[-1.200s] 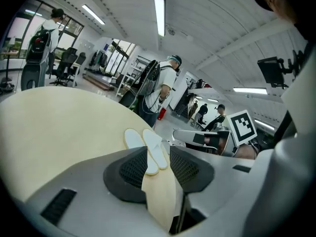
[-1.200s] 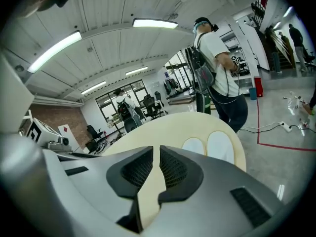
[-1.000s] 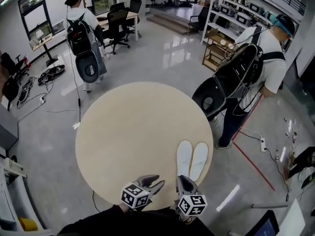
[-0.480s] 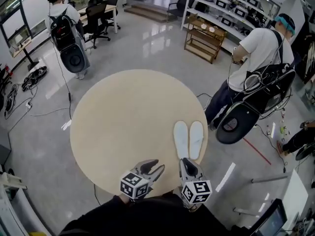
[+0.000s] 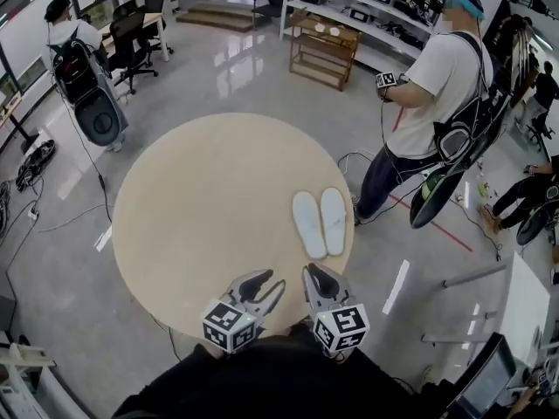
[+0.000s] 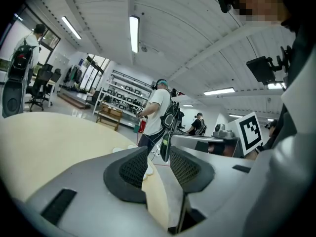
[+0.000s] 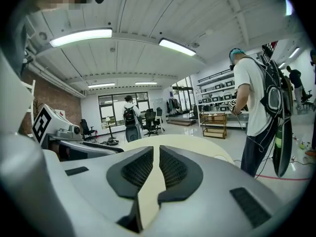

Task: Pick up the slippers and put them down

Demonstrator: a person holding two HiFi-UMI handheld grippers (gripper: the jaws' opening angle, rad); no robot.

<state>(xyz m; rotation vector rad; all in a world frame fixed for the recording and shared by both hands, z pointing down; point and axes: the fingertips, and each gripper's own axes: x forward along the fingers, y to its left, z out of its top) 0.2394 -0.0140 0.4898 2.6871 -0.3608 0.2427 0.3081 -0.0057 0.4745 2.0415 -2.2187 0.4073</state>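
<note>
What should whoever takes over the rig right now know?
Left tongs: open, empty, at the near edge of the table.
Right tongs: shut, empty; the slippers lie ahead of it, untouched.
Slippers: white pair, side by side, flat on the table near its right edge.
Done: nothing is in hand.
Left: grasp the slippers, lift them, set them down.

No writing, label or number can be read
</note>
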